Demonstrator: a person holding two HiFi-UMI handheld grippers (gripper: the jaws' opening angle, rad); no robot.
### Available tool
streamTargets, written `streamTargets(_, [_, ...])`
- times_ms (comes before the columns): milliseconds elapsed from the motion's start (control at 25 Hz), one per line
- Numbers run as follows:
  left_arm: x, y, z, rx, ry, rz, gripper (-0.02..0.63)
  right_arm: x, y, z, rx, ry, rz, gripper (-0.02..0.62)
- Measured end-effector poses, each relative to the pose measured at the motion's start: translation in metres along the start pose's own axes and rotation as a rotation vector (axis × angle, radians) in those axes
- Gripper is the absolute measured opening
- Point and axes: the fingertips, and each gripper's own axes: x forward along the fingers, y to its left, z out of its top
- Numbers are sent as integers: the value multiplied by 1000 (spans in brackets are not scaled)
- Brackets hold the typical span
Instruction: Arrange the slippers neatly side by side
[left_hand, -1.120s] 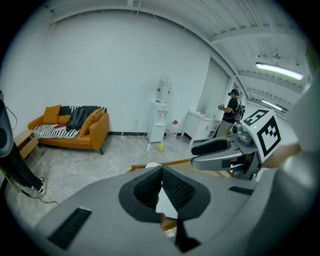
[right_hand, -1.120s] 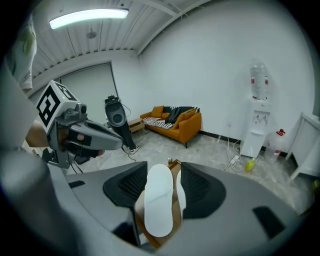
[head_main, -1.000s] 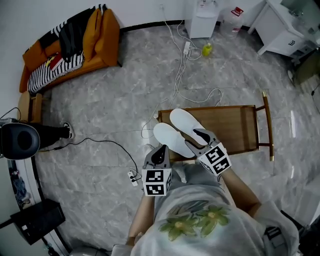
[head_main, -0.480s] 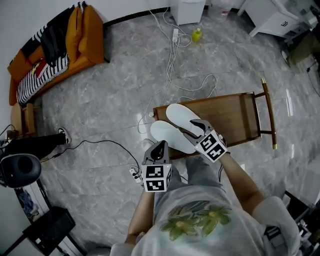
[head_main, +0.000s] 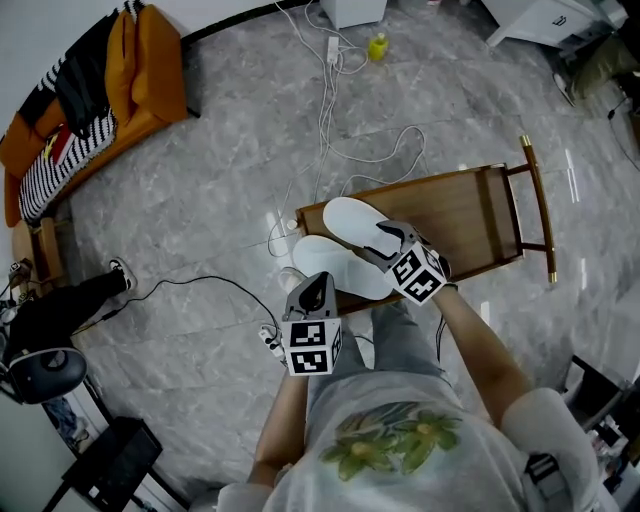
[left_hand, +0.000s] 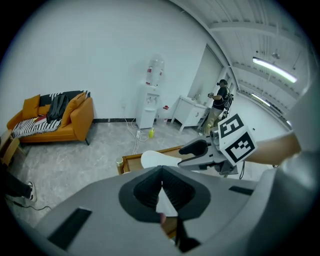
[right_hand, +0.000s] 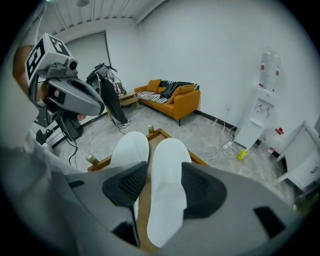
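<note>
On the low wooden table (head_main: 470, 215) in front of you, two white slippers lie side by side with their toes pointing away from your grippers. The far slipper (head_main: 350, 218) and the near slipper (head_main: 330, 262) run almost parallel. In the right gripper view, a thin strip of bare wood shows between them toward the heels.

Your right gripper (head_main: 388, 243) stands over the heel end of the far slipper. Its jaws are spread wide and straddle that slipper, which sits between the two pads. Wood shows between the slipper and the left pad, so the jaws are not clamped on it.

Your left gripper (head_main: 318, 292) is held at the near edge of the table, just beside the heel of the near slipper. Its jaws are closed tip to tip with nothing between them.

Beyond the table, white cables (head_main: 325, 130) trail across the grey marble floor (head_main: 220, 200). A small yellow bottle (head_main: 376, 46) stands near them, and an orange sofa (head_main: 150, 60) sits well apart against the wall.
</note>
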Motion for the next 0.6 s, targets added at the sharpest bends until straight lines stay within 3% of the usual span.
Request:
streamTargets(240, [13,2,-6,10,40,-21,15,20,-11,-19,-46,65,-29,216])
streamTargets(600, [21,3,-9,28,70,-36,15,34,-16,-34,-15,104,-53,206])
